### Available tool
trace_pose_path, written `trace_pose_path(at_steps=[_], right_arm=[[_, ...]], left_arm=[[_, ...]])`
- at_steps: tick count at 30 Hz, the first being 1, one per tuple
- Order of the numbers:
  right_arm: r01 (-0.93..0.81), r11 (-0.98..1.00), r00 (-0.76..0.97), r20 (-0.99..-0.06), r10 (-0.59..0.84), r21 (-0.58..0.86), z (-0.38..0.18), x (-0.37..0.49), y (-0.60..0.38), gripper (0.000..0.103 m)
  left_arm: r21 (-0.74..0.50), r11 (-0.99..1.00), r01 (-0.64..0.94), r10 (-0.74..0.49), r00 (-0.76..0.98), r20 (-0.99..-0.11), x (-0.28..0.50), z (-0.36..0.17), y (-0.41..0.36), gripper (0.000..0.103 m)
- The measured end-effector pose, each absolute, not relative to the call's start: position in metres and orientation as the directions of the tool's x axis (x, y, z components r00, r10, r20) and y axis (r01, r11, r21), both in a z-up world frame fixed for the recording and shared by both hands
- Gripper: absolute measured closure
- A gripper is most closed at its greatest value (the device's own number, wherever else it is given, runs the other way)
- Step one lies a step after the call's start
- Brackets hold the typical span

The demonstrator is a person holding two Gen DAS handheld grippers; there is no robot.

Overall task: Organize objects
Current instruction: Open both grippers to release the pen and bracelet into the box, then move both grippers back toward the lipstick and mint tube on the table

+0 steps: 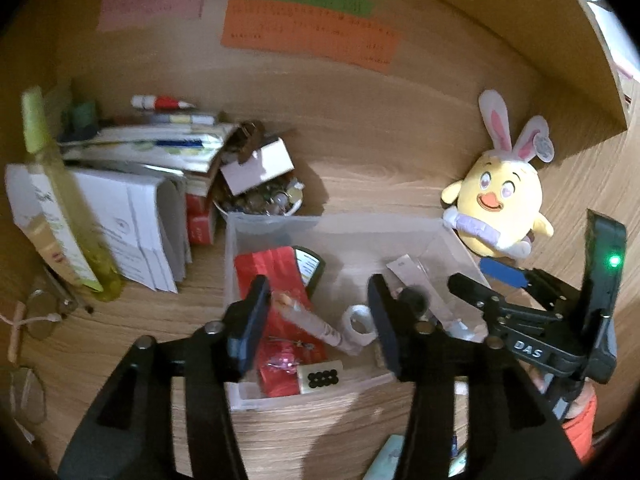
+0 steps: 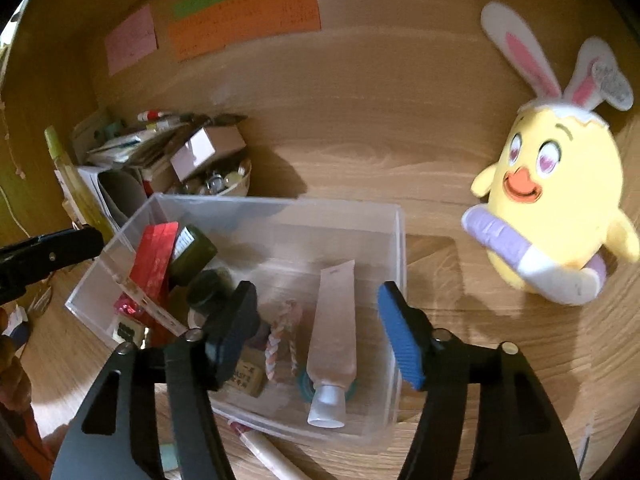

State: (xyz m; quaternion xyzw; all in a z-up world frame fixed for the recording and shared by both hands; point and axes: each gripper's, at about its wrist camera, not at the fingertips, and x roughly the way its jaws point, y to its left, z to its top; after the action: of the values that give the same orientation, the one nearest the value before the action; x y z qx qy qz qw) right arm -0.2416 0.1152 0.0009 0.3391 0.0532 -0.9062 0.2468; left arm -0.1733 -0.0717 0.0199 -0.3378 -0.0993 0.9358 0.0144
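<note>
A clear plastic box (image 1: 280,224) (image 2: 256,208) stands on the wooden desk. It holds a red packet (image 1: 272,276) (image 2: 154,256), a white tube (image 2: 332,340), a braided cord (image 2: 280,340), a dark green jar (image 2: 192,256) and other small items. My left gripper (image 1: 316,320) is open and empty above the box's near side. My right gripper (image 2: 320,332) is open and empty over the box's right half; it also shows in the left wrist view (image 1: 520,320). A yellow chick plush with bunny ears (image 1: 500,204) (image 2: 556,208) stands right of the box.
A stack of papers and booklets (image 1: 132,184), a yellow-green bottle (image 1: 52,200), a bowl of small trinkets (image 1: 264,200) (image 2: 220,184) and a small cardboard box (image 1: 260,164) crowd the left back. Coloured paper notes (image 1: 308,28) (image 2: 240,20) hang on the back wall. A pale stick (image 2: 272,456) lies before the box.
</note>
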Motion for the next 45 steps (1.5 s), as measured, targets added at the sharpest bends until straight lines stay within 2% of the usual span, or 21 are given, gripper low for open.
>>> trace_pose_path(at_steps=[3, 8, 15, 27, 34, 39, 41, 45], right_arm=[[0.494, -0.867, -0.66, -0.62, -0.424, 0.067, 0.01, -0.234, 0.117, 0.037], [0.514, -0.856, -0.675, -0.587, -0.446, 0.058, 0.022, -0.217, 0.12, 0.027], [0.528, -0.849, -0.71, -0.556, -0.432, -0.014, 0.03, -0.19, 0.127, 0.024], [0.53, -0.845, -0.708, -0.585, -0.395, -0.071, 0.006, -0.161, 0.137, 0.024], [0.557, -0.829, -0.65, -0.645, -0.402, -0.045, -0.016, -0.161, 0.142, 0.025], [0.566, -0.824, -0.607, -0.692, -0.391, -0.03, -0.035, -0.163, 0.143, 0.031], [0.574, -0.819, -0.586, -0.711, -0.389, -0.025, -0.041, -0.165, 0.141, 0.04], [0.605, -0.796, -0.539, -0.743, -0.397, -0.014, -0.052, -0.169, 0.134, 0.048]], left_arm=[[-0.147, -0.987, 0.06, 0.042, -0.794, -0.606, -0.164, 0.027, -0.069, 0.041], [-0.114, -0.992, 0.053, 0.023, -0.815, -0.579, -0.152, 0.035, -0.064, 0.029], [-0.087, -0.996, 0.035, 0.02, -0.827, -0.562, -0.131, 0.034, -0.052, 0.014], [-0.089, -0.996, 0.015, 0.046, -0.766, -0.641, -0.11, -0.002, -0.036, 0.014], [-0.093, -0.996, -0.01, 0.071, -0.723, -0.687, -0.105, -0.027, -0.029, 0.014], [-0.114, -0.993, -0.033, 0.105, -0.69, -0.716, -0.106, -0.045, -0.022, 0.015], [-0.116, -0.992, -0.048, 0.118, -0.675, -0.728, -0.107, -0.051, -0.019, 0.019], [-0.136, -0.988, -0.074, 0.152, -0.634, -0.758, -0.107, -0.064, -0.015, 0.027]])
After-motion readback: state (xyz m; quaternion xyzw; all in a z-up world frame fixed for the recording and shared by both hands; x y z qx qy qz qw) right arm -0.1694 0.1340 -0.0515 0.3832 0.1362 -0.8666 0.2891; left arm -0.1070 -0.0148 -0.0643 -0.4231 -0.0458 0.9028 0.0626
